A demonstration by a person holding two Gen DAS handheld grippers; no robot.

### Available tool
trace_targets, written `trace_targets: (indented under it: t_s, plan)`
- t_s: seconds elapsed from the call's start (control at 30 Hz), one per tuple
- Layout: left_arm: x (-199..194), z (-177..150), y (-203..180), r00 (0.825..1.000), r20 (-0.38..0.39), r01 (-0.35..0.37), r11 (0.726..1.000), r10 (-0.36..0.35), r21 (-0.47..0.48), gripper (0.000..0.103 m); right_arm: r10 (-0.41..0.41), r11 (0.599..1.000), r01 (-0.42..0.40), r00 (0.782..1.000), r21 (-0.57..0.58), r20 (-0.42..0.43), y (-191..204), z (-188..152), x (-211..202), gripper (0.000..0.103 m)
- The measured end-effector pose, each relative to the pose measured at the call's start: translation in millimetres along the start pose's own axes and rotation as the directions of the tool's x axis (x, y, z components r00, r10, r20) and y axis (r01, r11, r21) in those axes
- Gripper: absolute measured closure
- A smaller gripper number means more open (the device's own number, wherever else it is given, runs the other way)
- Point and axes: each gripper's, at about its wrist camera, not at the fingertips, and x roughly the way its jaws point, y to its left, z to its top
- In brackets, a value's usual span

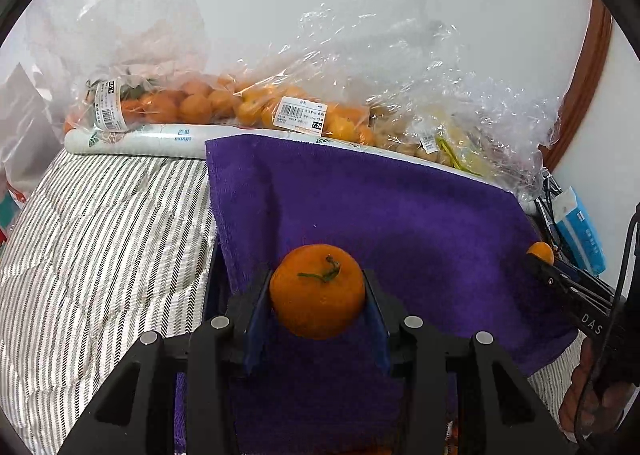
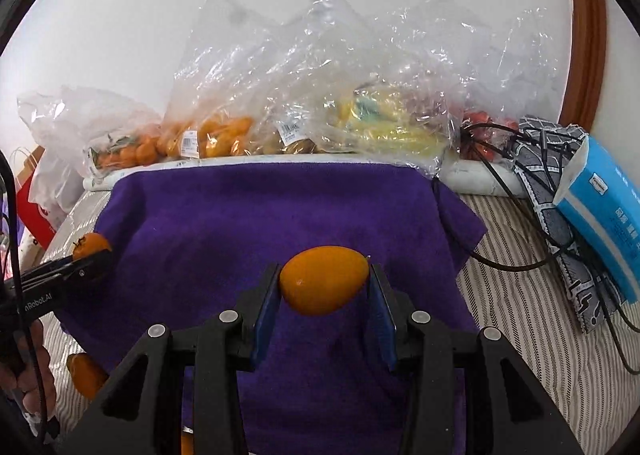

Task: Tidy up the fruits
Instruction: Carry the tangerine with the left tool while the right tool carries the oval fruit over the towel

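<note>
A: Fruits first: where are they in the frames?

B: 1 tangerine (image 1: 318, 291) with a green stem sits at lower centre of the left wrist view, clamped between the blue pads of the left tool (image 1: 318, 295). 1 smooth oval orange fruit (image 2: 324, 280) sits at lower centre of the right wrist view, pinched by the right tool (image 2: 324, 285). Both hang over the purple towel (image 1: 380, 207).

A: So neither tool is wide?

B: No, each is narrow and pressed on its own fruit.

A: And the remaining fruit?

B: Clear plastic bags (image 2: 320, 95) run across the upper half of the frame, behind the towel's far edge. They hold tangerines (image 1: 188, 105) toward the left and yellow fruit (image 2: 384, 127) toward the right. 1 more orange fruit (image 2: 86, 373) lies at lower left of the right wrist view, on the striped bedcover (image 1: 100, 235).

A: Anything at the right edge?

B: 1 blue tissue pack (image 2: 604, 207) leans there beside black cables (image 2: 504, 179).
</note>
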Motion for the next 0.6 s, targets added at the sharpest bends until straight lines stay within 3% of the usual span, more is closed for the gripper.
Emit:
trace_targets:
  t_s: [0.6]
  plan:
    - [7.1, -4.4, -7.0, 1.0, -0.01, 0.002, 0.999, -0.001, 0.034, 0.062, 0.016, 1.0, -0.017, 0.999, -0.02, -0.045, 7.0, -7.3, 15.9, 0.06]
